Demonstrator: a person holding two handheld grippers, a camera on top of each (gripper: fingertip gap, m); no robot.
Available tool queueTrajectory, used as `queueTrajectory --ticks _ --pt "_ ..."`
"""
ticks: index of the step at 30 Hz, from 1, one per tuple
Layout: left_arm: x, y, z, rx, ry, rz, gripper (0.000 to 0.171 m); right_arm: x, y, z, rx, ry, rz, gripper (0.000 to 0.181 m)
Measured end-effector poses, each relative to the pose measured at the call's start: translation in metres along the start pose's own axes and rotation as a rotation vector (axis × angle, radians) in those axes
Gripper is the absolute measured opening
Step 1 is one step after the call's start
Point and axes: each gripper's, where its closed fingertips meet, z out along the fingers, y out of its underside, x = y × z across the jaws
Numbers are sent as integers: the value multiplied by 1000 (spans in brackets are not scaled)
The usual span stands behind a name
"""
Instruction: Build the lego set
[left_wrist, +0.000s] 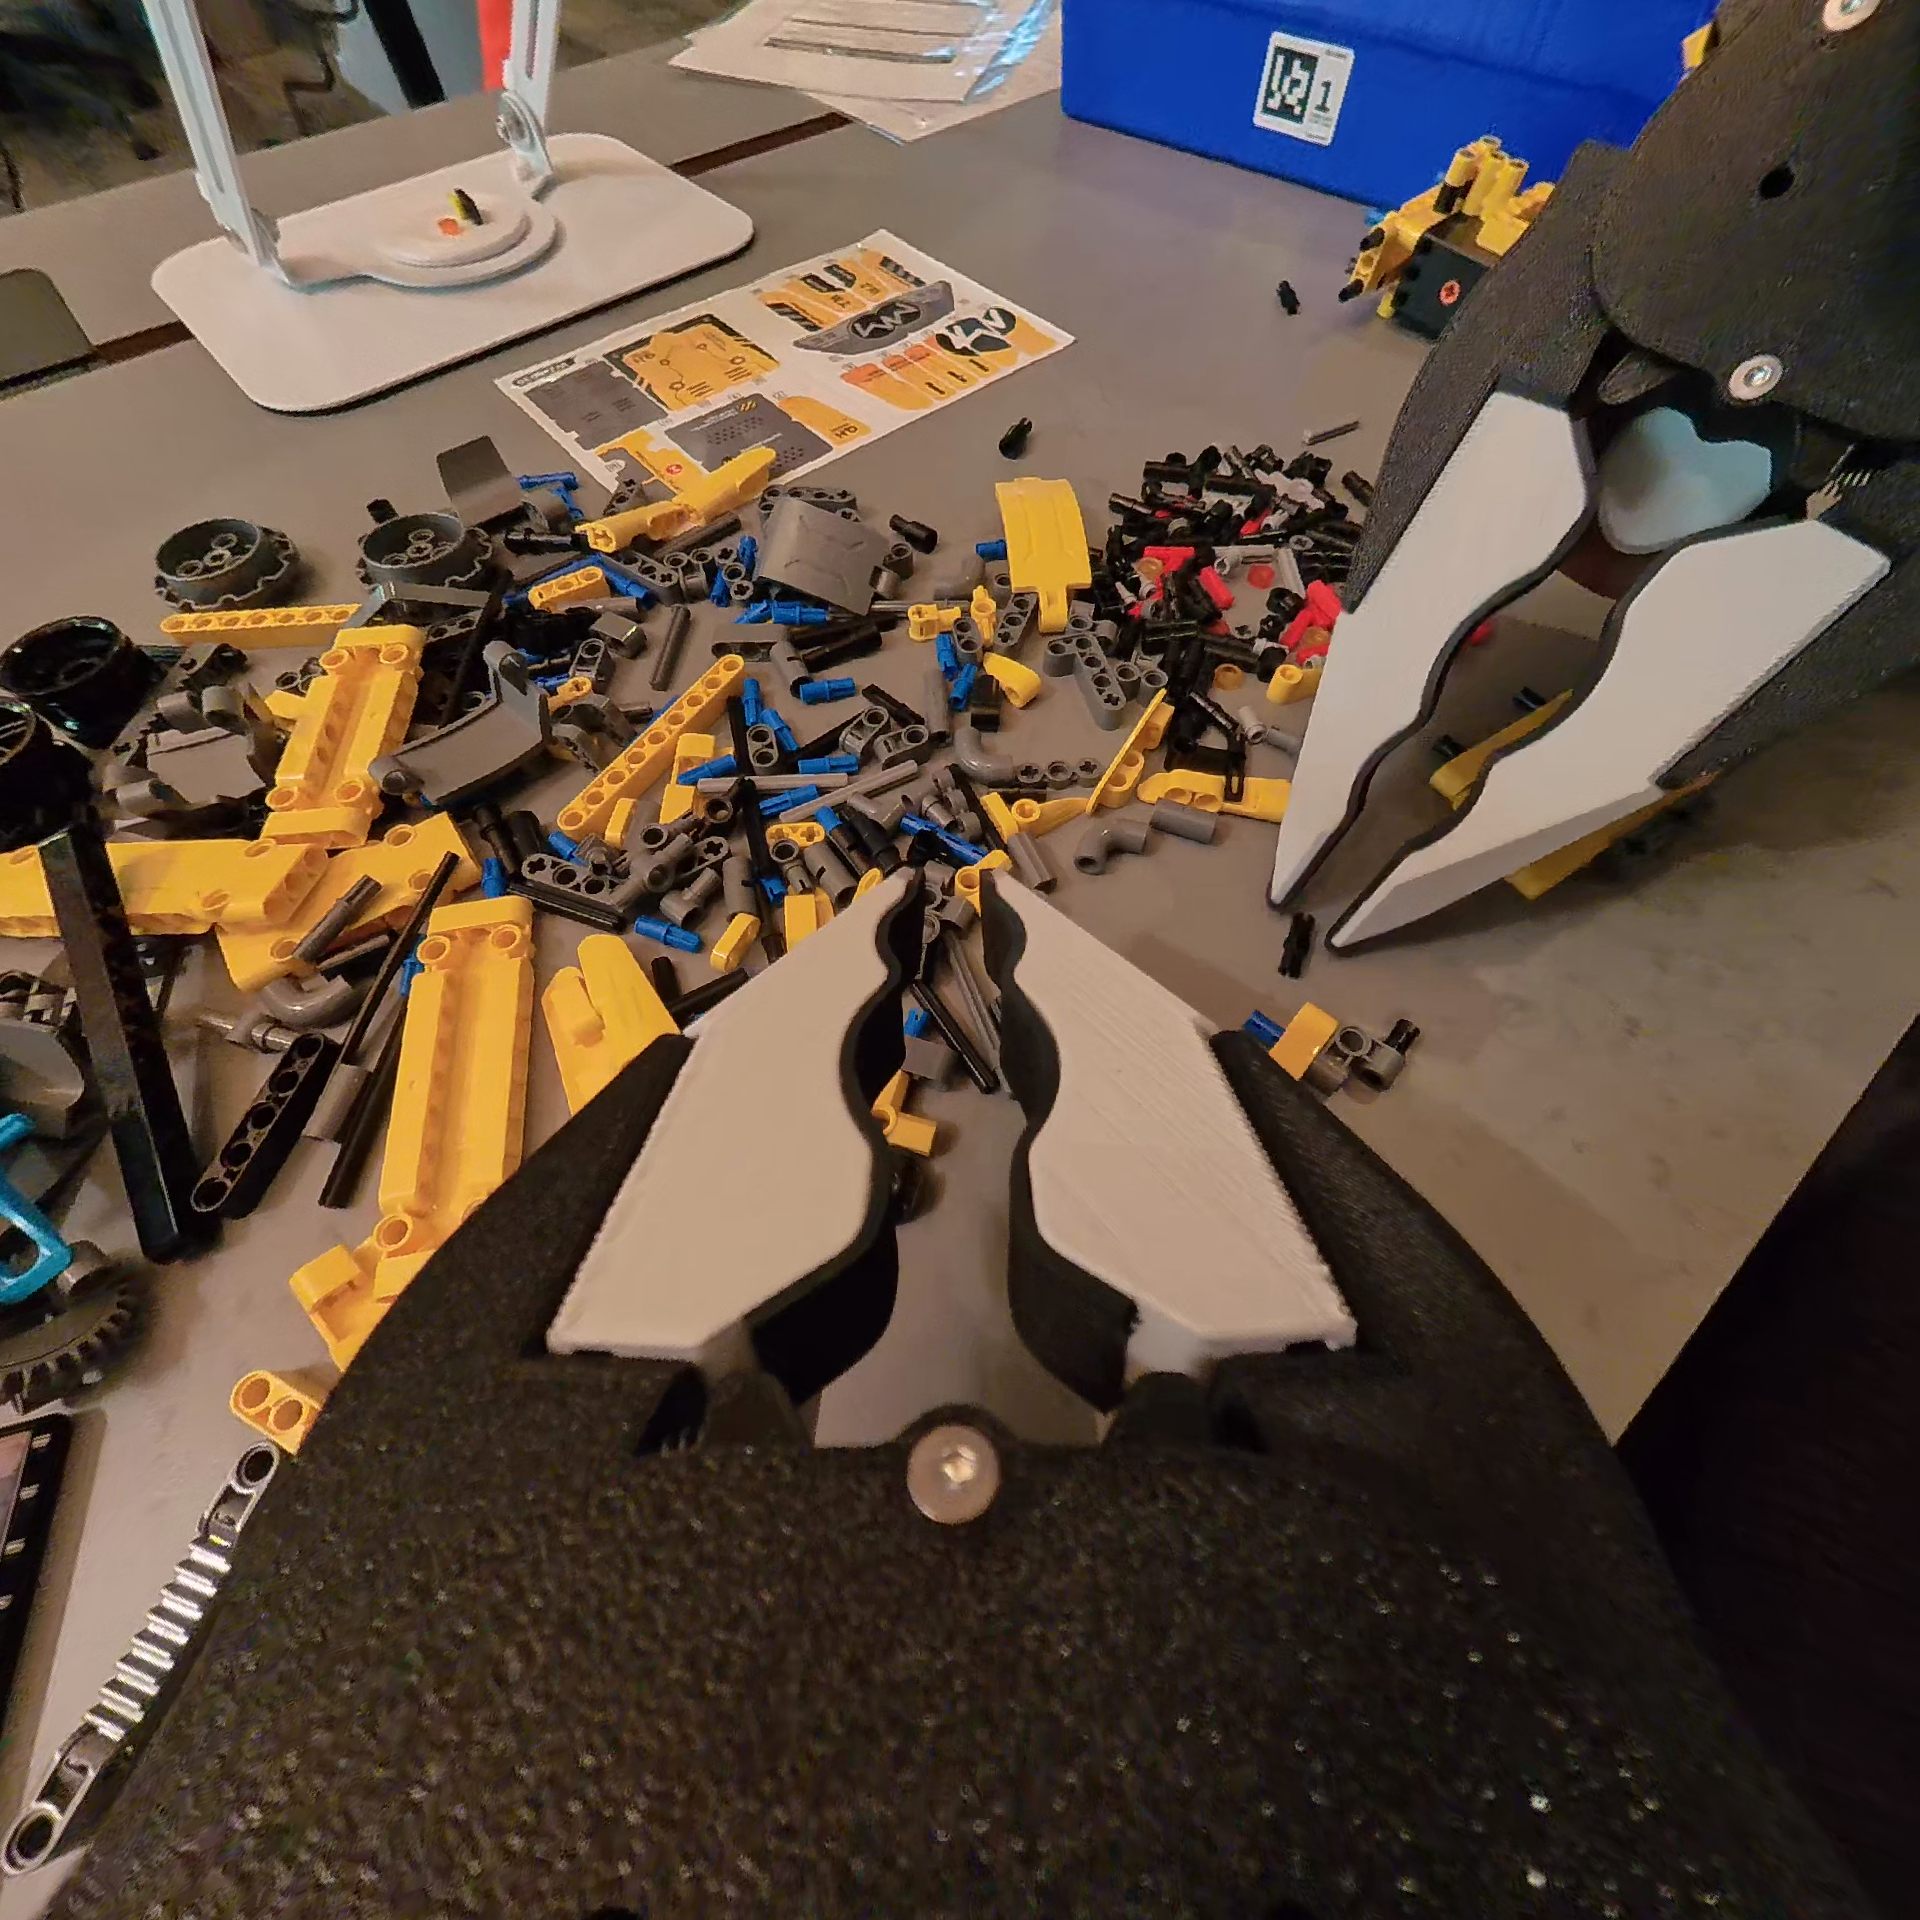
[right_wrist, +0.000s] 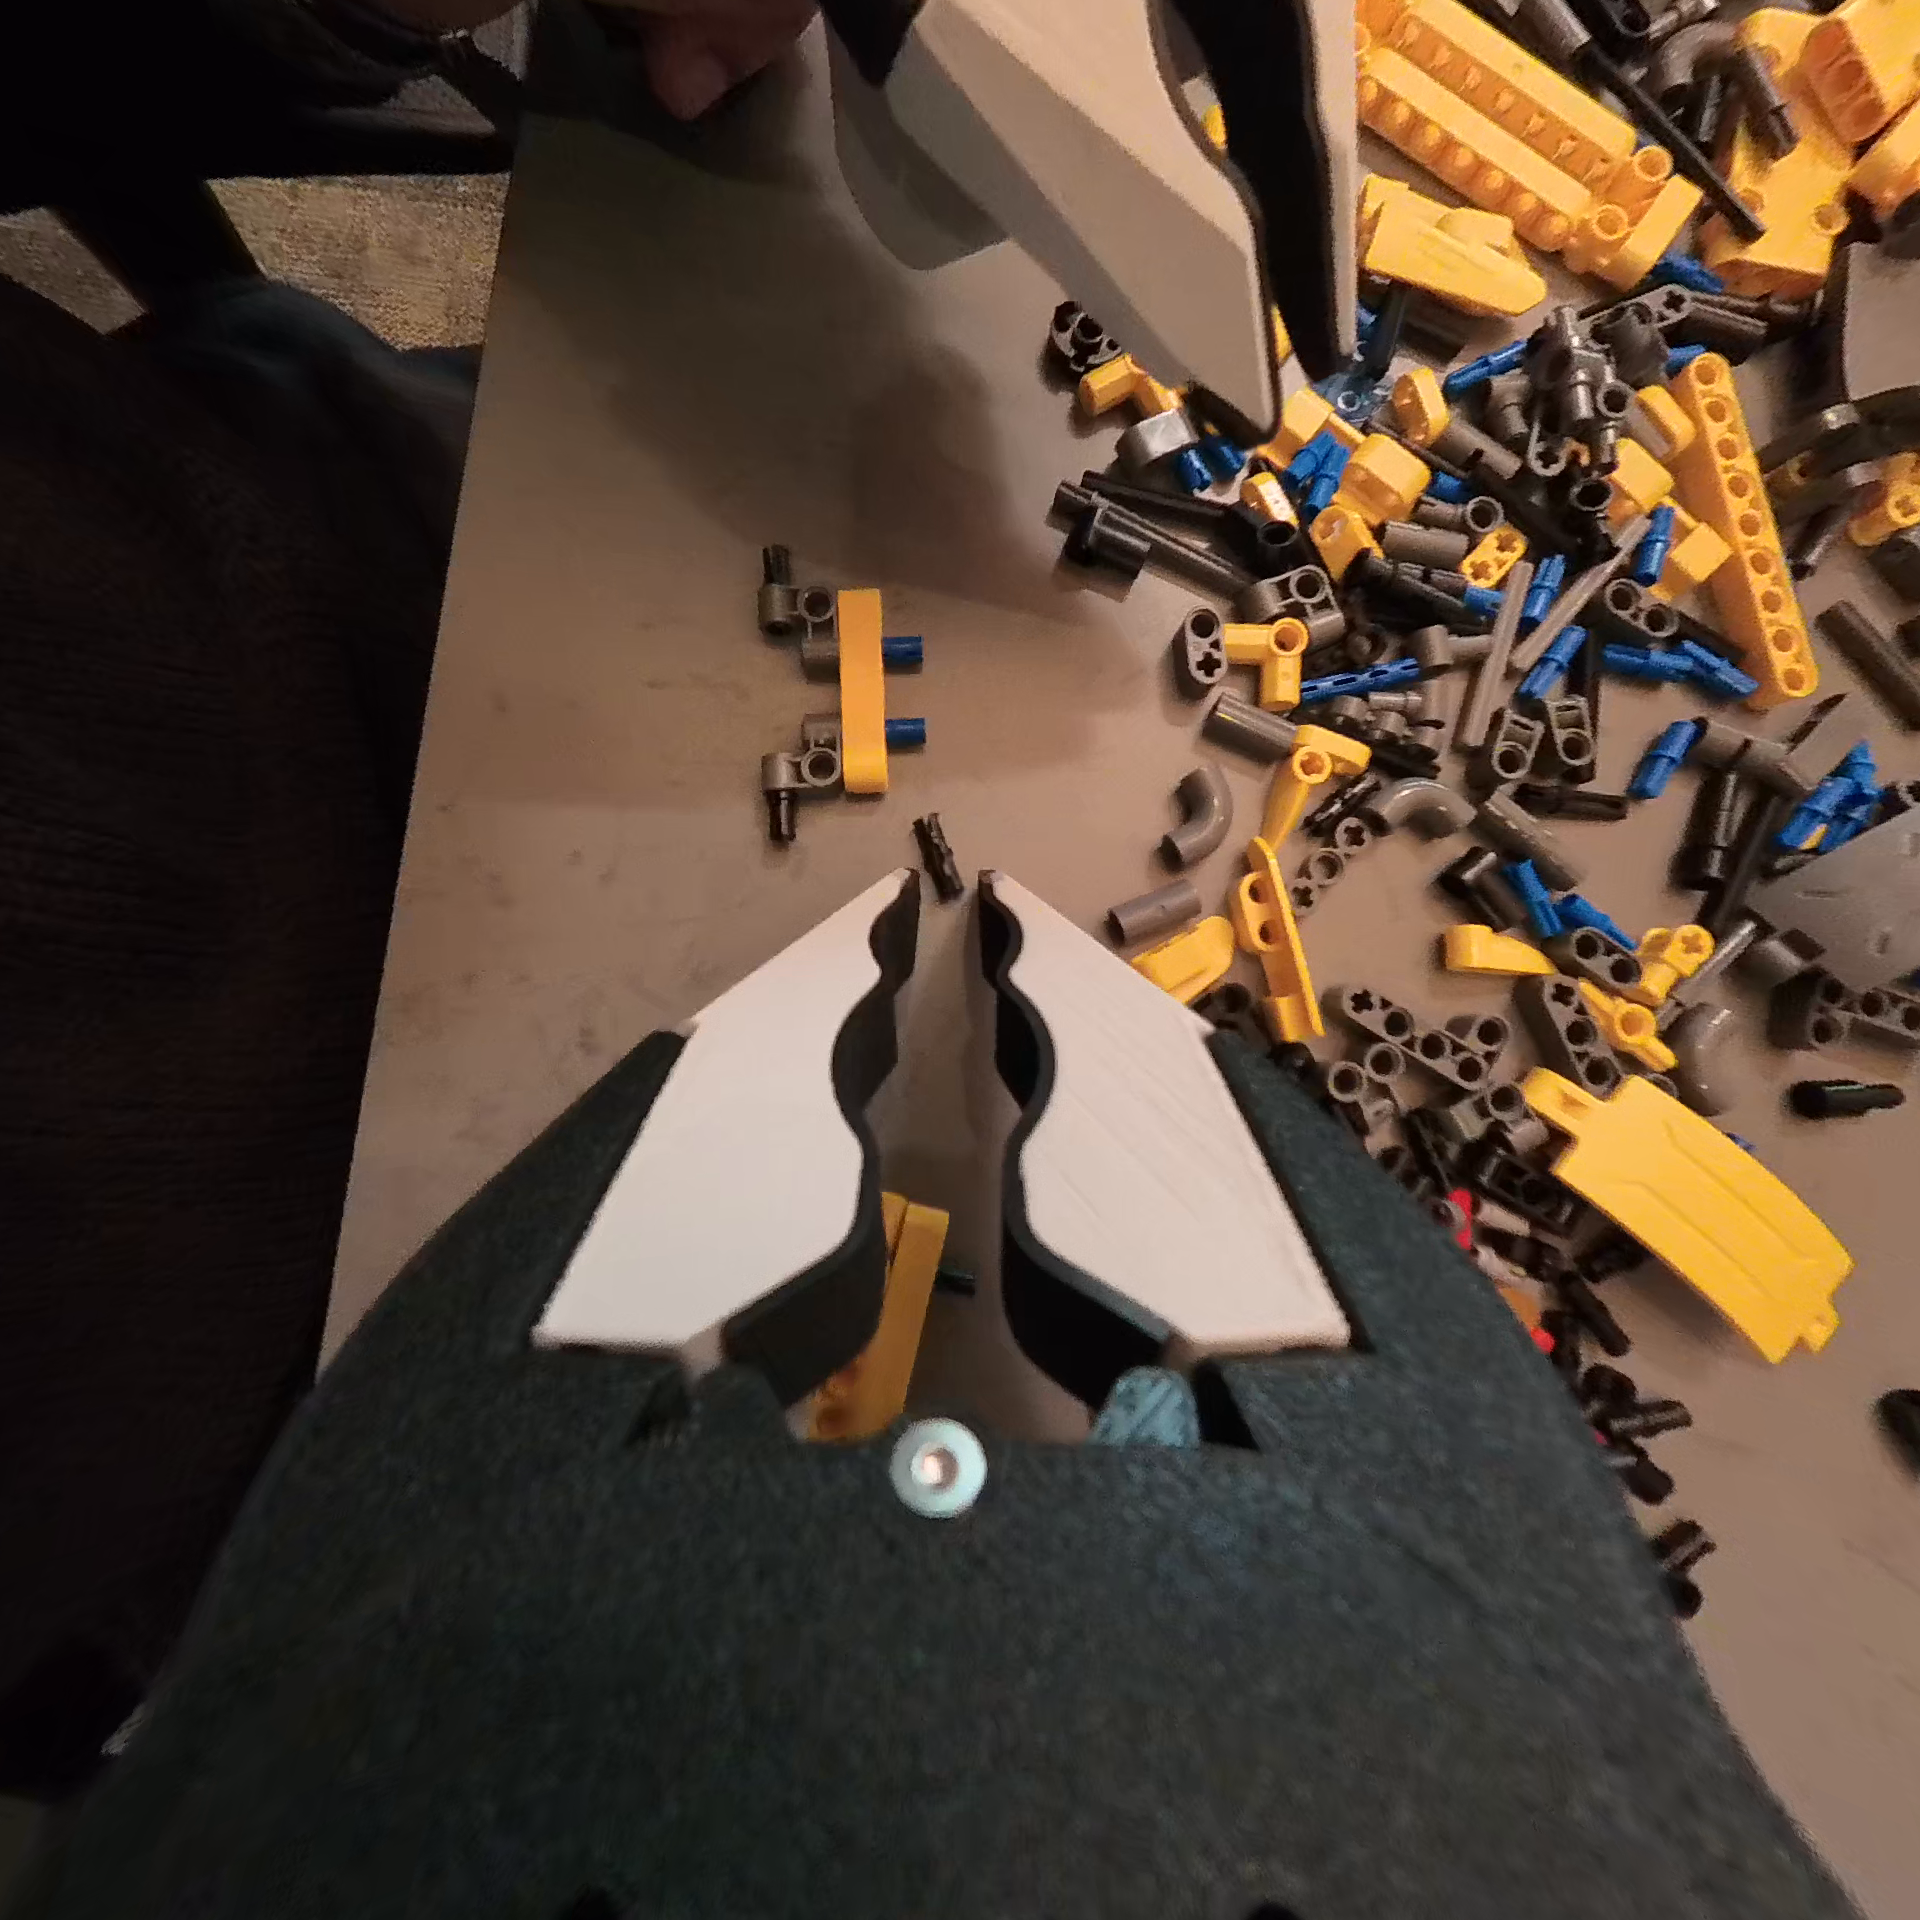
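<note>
Grey bench (left_wrist: 1558, 1039) under me, brick parts (left_wrist: 727, 727) heaped ahead of my left gripper (left_wrist: 951, 883), narrowly parted, empty, tips over the heap's near edge. Right gripper (right_wrist: 951, 883), narrow too, hovers at a lone black pin (right_wrist: 938, 854), set apart for easy reach.

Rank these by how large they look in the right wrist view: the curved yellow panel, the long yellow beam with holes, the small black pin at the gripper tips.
1. Curved yellow panel.
2. Long yellow beam; lies farther off, so this order is unsure.
3. Small black pin, clearly smallest, lying just ahead of the right gripper.
</note>
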Motion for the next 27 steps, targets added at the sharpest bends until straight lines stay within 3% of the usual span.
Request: queueTrajectory --ticks 6,10,13,15,17,19,23,27 --pt "-1 -1 0 4 4 -12 10 -4 -5 5 -20 12 -39 5" --pt "1 -15 -18 134 5 -41 9 4 -17 -7 65 108 -51 5" --pt "29 -18 -33 181 116 -123 10 9 -26 -20 143 185 -89 5" --pt "43 -12 -37 164 117 -161 12 12 -26 -24 159 221 -110 5" --pt "36 -4 -36 149 -54 -222 31 13 -24 -21 140 220 -124 5" --pt "48 12 -30 72 -121 -187 41 12 -21 -13 105 196 -142 5" --pt "79 22 -22 8 -63 -127 51 8 -14 1 14 149 -192 5" --pt "78 34 -18 -82 -71 -91 51 2 -12 5 9 102 -187 5"
